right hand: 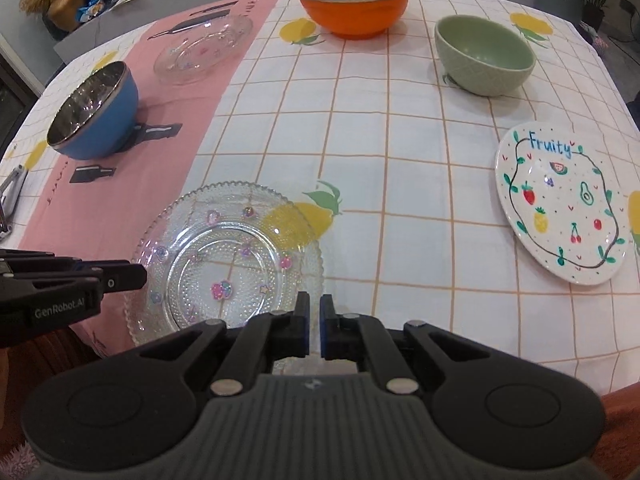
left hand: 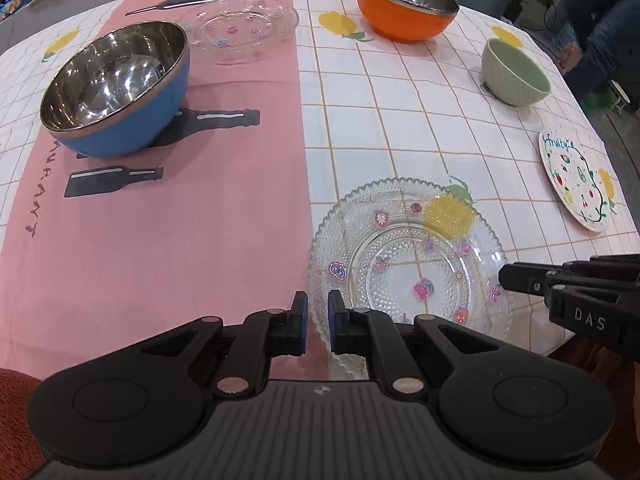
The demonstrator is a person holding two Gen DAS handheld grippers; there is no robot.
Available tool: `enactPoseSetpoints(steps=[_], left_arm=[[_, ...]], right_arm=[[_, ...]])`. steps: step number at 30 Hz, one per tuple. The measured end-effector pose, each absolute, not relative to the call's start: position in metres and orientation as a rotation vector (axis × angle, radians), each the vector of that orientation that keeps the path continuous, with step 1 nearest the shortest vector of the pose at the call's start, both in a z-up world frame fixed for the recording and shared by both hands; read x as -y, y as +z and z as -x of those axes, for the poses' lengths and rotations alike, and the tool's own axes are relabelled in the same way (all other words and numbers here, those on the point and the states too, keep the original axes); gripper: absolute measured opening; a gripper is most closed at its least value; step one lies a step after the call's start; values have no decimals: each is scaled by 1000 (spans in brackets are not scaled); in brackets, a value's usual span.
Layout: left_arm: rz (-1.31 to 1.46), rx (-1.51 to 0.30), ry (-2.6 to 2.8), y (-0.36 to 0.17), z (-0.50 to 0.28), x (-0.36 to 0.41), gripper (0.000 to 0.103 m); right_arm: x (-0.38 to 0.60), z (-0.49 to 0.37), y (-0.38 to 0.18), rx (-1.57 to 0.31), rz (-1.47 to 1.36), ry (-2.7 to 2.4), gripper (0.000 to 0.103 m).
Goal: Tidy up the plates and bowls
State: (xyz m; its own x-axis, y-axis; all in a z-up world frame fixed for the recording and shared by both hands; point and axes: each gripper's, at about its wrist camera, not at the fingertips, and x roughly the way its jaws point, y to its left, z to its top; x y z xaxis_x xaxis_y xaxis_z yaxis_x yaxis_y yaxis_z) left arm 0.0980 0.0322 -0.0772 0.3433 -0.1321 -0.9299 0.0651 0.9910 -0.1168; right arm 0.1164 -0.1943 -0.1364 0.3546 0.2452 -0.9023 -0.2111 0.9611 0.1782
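Observation:
A clear glass plate (left hand: 408, 264) with coloured stickers lies at the table's near edge; it also shows in the right wrist view (right hand: 228, 260). My left gripper (left hand: 318, 312) is nearly shut and empty at the plate's left rim. My right gripper (right hand: 314, 312) is nearly shut and empty at the plate's right rim. A second glass plate (left hand: 240, 28) lies far left. A blue steel bowl (left hand: 120, 92), an orange steel bowl (left hand: 406, 4), a green bowl (left hand: 514, 72) and a white "Fruity" plate (right hand: 560, 204) sit apart on the table.
The table carries a checked cloth (right hand: 400, 160) and a pink mat (left hand: 180, 220) with printed knives. A metal utensil (right hand: 10, 196) lies at the left edge. A person (left hand: 604, 28) stands at the far right. Plants and clutter lie beyond the table.

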Motion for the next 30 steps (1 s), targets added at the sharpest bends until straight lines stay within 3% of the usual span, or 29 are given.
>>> enactPoseSetpoints(steps=[9,30], left_arm=[[-15,-1313,-179,-77,-113,-25,16],[-76,-1511,-216,-81,-156,-29,27]], right_arm=[[182,-126,-135,-1223,71,319,3],[163,-151,-135,-1388,255,366,30]])
